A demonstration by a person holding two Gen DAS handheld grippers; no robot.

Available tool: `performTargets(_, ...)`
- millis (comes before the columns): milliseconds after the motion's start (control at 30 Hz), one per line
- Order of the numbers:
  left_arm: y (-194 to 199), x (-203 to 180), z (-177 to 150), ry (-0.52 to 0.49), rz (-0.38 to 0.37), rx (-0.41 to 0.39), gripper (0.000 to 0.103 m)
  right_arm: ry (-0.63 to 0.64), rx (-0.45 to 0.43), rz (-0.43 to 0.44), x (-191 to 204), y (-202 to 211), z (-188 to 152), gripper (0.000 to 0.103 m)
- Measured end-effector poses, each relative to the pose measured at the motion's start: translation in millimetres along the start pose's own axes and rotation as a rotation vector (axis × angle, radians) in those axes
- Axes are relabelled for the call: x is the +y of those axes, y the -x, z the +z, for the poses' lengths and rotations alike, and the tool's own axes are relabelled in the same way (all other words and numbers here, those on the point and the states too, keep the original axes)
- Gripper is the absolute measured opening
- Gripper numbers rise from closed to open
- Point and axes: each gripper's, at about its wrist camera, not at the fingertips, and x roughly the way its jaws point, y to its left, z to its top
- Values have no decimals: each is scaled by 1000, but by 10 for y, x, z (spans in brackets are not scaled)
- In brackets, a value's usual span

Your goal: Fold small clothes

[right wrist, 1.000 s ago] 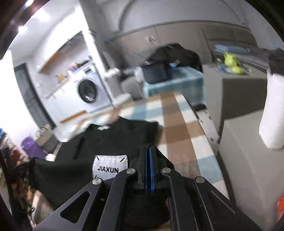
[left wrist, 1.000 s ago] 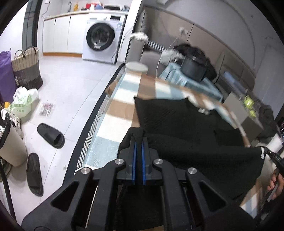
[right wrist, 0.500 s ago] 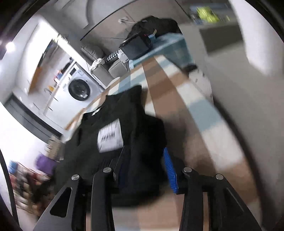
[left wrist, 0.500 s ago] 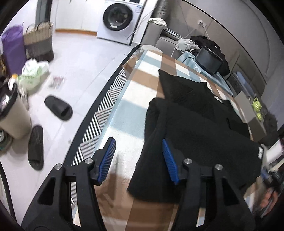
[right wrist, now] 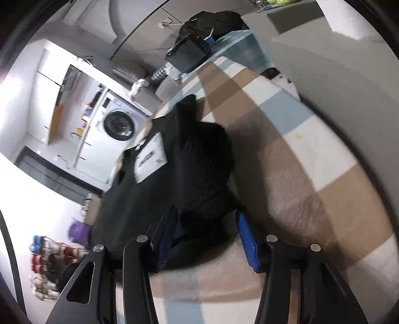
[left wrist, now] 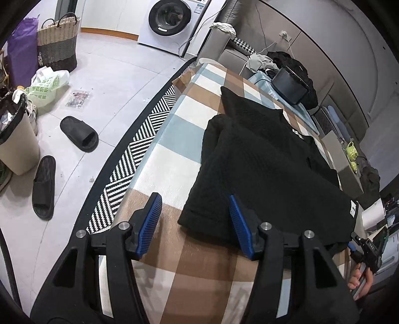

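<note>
Garment (left wrist: 269,162) of black textured cloth lies folded over on itself on the bench (left wrist: 169,159), which is covered by a checked cloth in brown, pale blue and cream. A white label (right wrist: 149,159) sits on the upper layer of the garment, its lettering too blurred to read. The left gripper (left wrist: 194,224) is just over the near edge of the garment, jaws wide apart and holding nothing; its right blue pad (left wrist: 239,224) sits at the hem of the garment, while the left pad (left wrist: 149,224) is over bare checked cloth beside it. The right gripper (right wrist: 207,239) is at the other near corner of the garment, jaws likewise apart, with a bunched fold of black cloth lying between the pads but not pinched. Beyond the garment, at the far end of the bench, stands a dark bin (left wrist: 289,86). On the floor beside the bench lie two black slippers (left wrist: 79,134), and a washing machine (left wrist: 172,20) stands farther off.
</note>
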Motion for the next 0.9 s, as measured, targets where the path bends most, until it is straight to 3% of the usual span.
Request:
performTargets(133, 21, 8, -16, -6, 3, 6, 53, 78, -19, -67, -15, 93, 98, 56)
performTargets(200, -8, 2, -20, -7, -9, 16, 53, 85, -27, -12, -55, 115, 156, 63)
performTargets(300, -88, -16, -9, -8, -31, 45, 54, 75, -4, 85, -85, -5, 228, 63)
performTargets(433, -191, -14, 6, 20, -56, 73, 54, 56, 16, 141, -44, -160, 257, 63)
performTargets(467, -196, -17, 21, 23, -59, 71, 54, 68, 14, 145, -20, -159, 248, 62)
performTargets(633, -185, -67, 63, 22, -87, 53, 54, 112, -5, 179, 58, -37, 208, 39)
performTargets(767, -87, -220, 36, -49, -112, 35, 47, 163, -7, 226, 169, 89, 157, 38)
performTargets(900, 29, -406, -29, -137, -166, 15, 47, 191, 4, 272, 245, 131, 120, 38)
